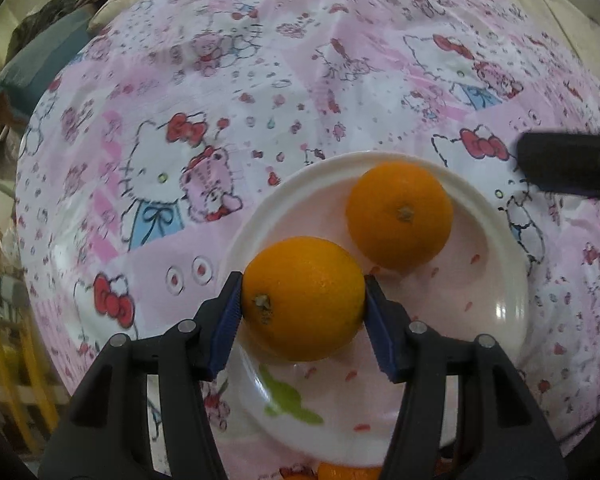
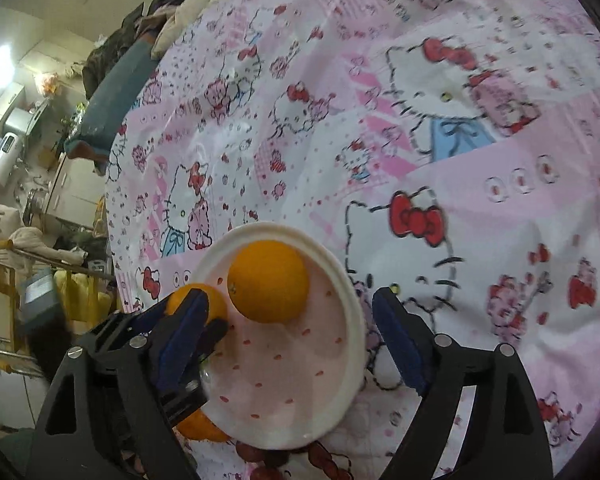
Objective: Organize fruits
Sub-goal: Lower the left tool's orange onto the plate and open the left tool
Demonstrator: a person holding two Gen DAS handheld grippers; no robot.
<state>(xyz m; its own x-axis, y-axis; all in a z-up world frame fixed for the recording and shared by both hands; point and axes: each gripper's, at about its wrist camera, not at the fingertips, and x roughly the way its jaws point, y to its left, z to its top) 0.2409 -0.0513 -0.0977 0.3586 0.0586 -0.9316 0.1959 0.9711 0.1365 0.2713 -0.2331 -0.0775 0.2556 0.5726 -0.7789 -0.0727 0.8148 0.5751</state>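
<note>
Orange fills the middle of my left wrist view: the left claw (image 1: 303, 300) has its blue pads (image 1: 226, 320) pressed against both sides of an orange (image 1: 302, 298), stem scar facing me, held above the near-left part of a white plate (image 1: 500, 312) with small red flecks and a green mark. A second orange (image 1: 399, 214) lies in the plate's far-right part, apart from the held one. A sliver of a third orange (image 1: 346, 472) peeks out past the plate's near rim at the bottom of the frame. The plate rests on a pink cartoon-cat cloth (image 1: 260, 80) covering the counter, and a black part of the other tool (image 1: 568, 166) reaches in from the right edge. From my right wrist view, the right claw (image 2: 288, 332) stands wide apart with nothing between its pads; one finger sits over the plate's (image 2: 356, 320) left rim, the other over the cloth (image 2: 500, 220) just off its right rim. The loose orange (image 2: 268, 280) lies in the plate's far part, ahead of the claw. The left claw's (image 2: 198, 320) blue pad and black finger cover much of the held orange (image 2: 216, 302) at the plate's left rim. Another orange (image 2: 200, 428) shows beside the plate's near-left rim, partly hidden by my claw's frame.
</note>
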